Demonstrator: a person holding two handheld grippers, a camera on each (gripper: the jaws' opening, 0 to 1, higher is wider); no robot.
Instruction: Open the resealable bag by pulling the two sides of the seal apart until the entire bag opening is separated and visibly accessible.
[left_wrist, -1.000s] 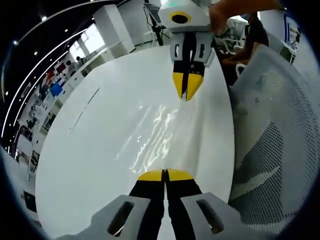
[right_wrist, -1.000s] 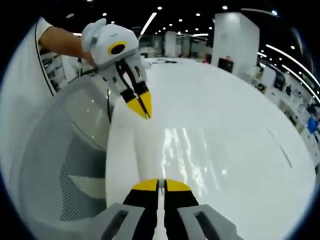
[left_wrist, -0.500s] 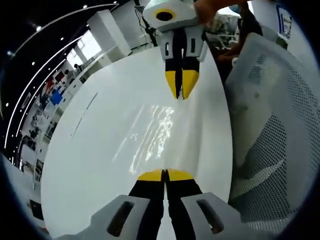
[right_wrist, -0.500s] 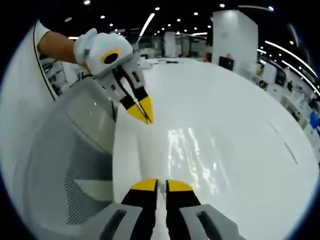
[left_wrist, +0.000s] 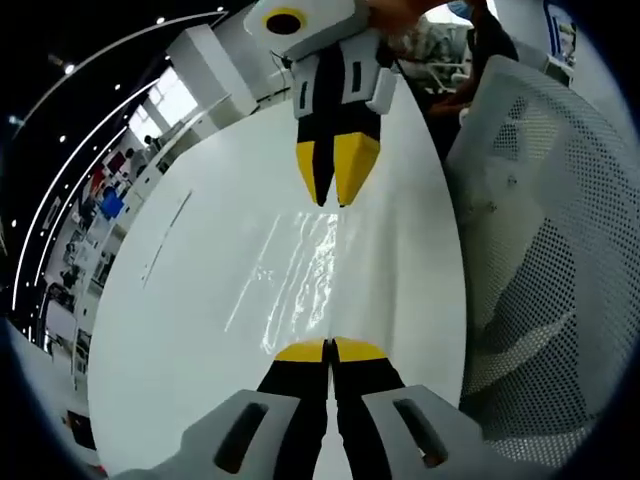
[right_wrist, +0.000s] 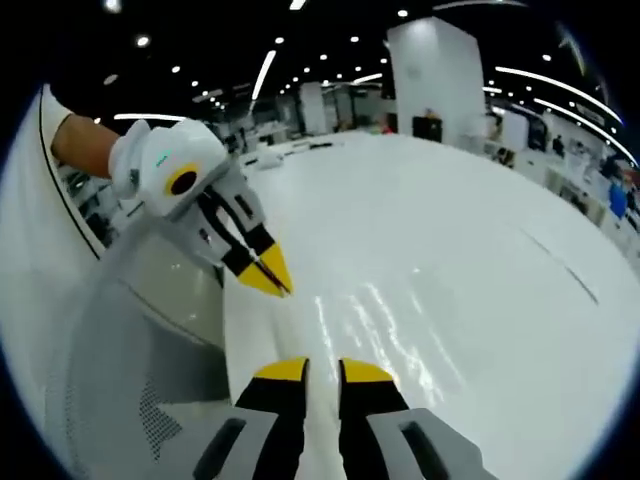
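Bag (left_wrist: 300, 270) lies flat on the white tabletop (left_wrist: 180, 300), between your two tools. Left gripper view: your left tool (left_wrist: 330, 350) has jaws pressed together at the bag's near edge. Right tool (left_wrist: 330, 200) now sits closer and lower than a second ago, tips nearly together. Mesh chair (left_wrist: 540, 280) just right of the tabletop.

Right gripper view: right tool (right_wrist: 322, 370) has spread slightly; it was closed before. Left tool (right_wrist: 272, 285) pinches the bag (right_wrist: 390, 330) edge. Chair (right_wrist: 130, 370) on the left.

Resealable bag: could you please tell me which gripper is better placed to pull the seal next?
Probably left: the left gripper is shut on the bag; the right gripper shows a gap.
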